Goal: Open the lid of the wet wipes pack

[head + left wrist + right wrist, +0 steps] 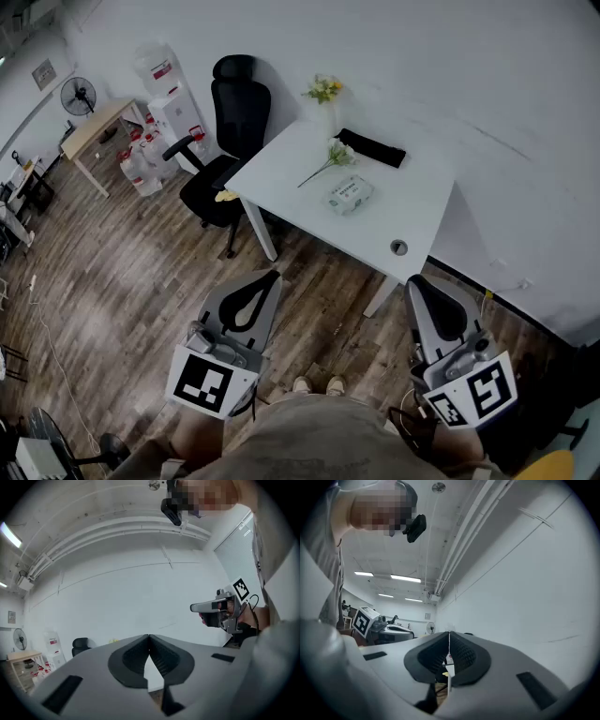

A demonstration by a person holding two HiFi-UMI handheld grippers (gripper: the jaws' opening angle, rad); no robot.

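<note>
Both grippers closed and empty, held well short of the table.

Nearest me in the head view, my left gripper [273, 277] sits at about 7 o'clock and my right gripper [418, 280] at 5 o'clock, each with its jaws pressed together on nothing, both above the wood floor [141, 281]. Further out at 12 o'clock stands the white table [412, 202]; the wet wipes pack [351, 194] lies flat near its middle, well apart from both grippers, its lid too small for me to read. Beyond the pack, a flower stem [328, 161] lies at its 11 o'clock, and a black office chair [225, 141] stands at the table's 9 o'clock.
</note>
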